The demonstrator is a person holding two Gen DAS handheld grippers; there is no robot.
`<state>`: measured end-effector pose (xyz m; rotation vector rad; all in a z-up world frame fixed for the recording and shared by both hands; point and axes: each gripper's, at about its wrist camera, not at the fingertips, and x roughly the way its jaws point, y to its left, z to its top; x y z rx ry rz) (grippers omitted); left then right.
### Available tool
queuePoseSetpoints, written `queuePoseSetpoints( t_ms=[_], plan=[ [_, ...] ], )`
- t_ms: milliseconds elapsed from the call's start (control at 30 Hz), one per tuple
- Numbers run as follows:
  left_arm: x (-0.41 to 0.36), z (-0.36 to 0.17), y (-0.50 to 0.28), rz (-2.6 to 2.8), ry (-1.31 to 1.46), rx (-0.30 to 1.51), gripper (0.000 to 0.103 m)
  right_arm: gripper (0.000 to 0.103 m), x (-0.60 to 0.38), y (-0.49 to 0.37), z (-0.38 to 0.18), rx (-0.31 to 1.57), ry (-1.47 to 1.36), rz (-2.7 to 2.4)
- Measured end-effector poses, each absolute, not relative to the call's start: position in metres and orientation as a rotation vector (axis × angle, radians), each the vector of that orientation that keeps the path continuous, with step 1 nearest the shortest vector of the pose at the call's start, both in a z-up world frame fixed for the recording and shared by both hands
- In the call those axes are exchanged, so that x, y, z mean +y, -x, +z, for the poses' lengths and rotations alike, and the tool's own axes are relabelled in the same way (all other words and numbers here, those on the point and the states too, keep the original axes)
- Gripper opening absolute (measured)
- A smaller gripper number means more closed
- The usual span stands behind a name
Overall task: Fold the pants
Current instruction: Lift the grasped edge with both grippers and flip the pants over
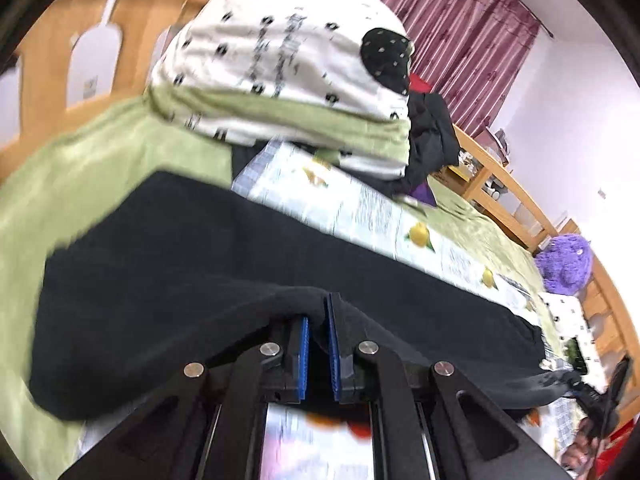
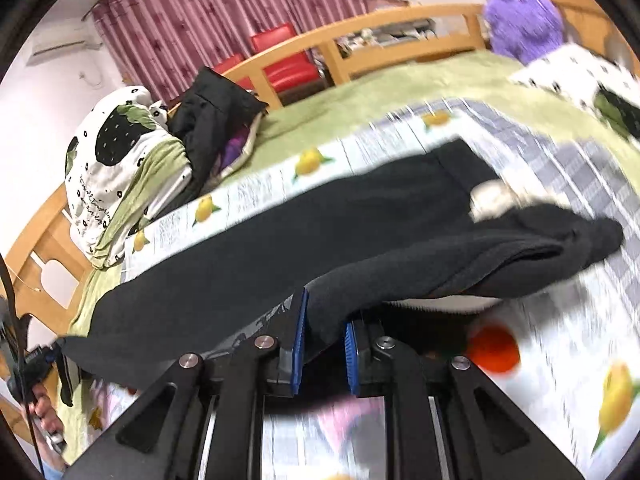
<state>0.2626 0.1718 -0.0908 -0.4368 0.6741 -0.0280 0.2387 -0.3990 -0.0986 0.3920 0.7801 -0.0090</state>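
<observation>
Left wrist: left gripper (image 1: pixel 318 344) fingers pinch pants (image 1: pixel 208 264); right gripper (image 2: pixel 323 342) fingers clamp edge, lifting for fold over bed (image 2: pixel 380 88).

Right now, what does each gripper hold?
Left gripper: closed on the black pants.
Right gripper: closed on the black pants.
</observation>
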Motion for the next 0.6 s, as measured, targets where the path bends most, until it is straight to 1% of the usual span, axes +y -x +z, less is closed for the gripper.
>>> queuePoseSetpoints(
  t_ms=[100, 200, 433, 500, 533, 567, 600],
  plan=[
    [0.168, -0.086, -0.295, -0.021, 0.41, 0.658, 0.009, 0.016, -0.391, -0.274, -0.092, 0.757, -0.346, -0.008],
    [0.16, -0.093, -0.328, 0.003, 0.374, 0.667, 0.009, 0.016, -0.389, -0.314, -0.094, 0.751, -0.318, -0.024],
    [0.137, -0.119, -0.385, 0.064, 0.323, 0.691, 0.009, 0.017, -0.382, -0.398, -0.135, 0.805, -0.308, -0.126],
    [0.13, -0.128, -0.395, 0.101, 0.304, 0.717, 0.01, 0.023, -0.382, -0.415, -0.152, 0.846, -0.321, -0.153],
    [0.128, -0.13, -0.395, 0.114, 0.294, 0.728, 0.012, 0.029, -0.381, -0.422, -0.161, 0.871, -0.319, -0.161],
    [0.126, -0.133, -0.396, 0.125, 0.277, 0.749, 0.018, 0.036, -0.379, -0.426, -0.168, 0.897, -0.311, -0.154],
    [0.125, -0.133, -0.392, 0.118, 0.274, 0.758, 0.027, 0.037, -0.376, -0.427, -0.173, 0.923, -0.298, -0.144]
  ],
)
